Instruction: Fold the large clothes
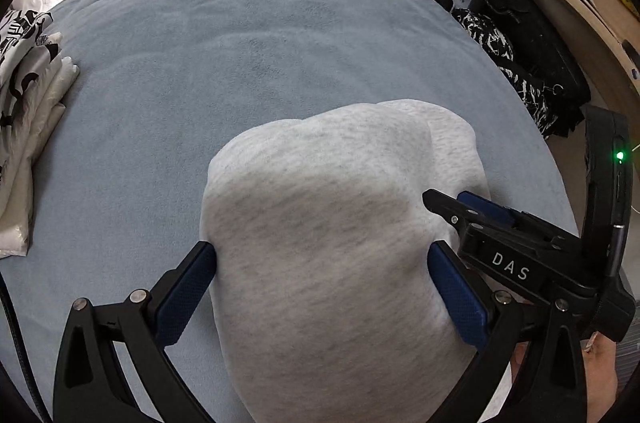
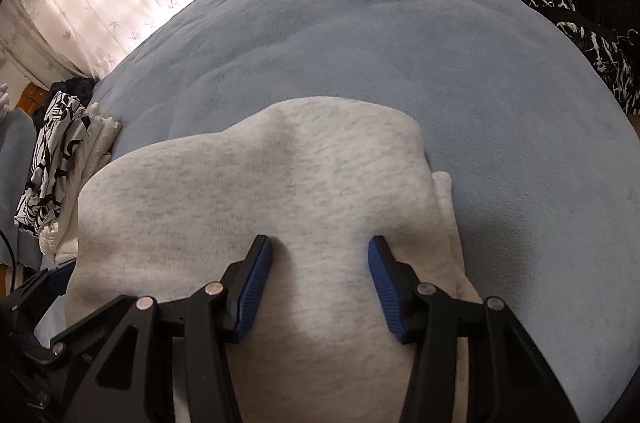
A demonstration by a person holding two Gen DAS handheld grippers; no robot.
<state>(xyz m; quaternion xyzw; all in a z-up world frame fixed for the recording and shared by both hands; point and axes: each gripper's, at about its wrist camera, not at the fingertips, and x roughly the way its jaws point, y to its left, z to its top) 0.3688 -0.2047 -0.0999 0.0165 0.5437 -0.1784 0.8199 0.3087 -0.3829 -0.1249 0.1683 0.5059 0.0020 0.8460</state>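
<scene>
Bedspread (image 1: 200, 63) of pale blue fleece fills both views. On it lies a folded grey marl sweatshirt (image 1: 320, 223), near the front edge. The left gripper (image 1: 322, 263), jaws wide, straddles the sweatshirt; the right gripper (image 2: 320, 251), jaws half-apart, presses its blue pads (image 2: 256, 287) into the cloth.

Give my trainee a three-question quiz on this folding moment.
1. True or false: the grey garment lies on a blue blanket.
2. Which side of the bed, in the left wrist view, holds the black-and-white patterned clothes: A) left, B) right, C) middle?
3. What sits between the fingers of the left gripper and the right gripper?

Key: 1 true. 2 A. 3 Bunched grey garment fabric; whether the pads clamp it is unclear.
</scene>
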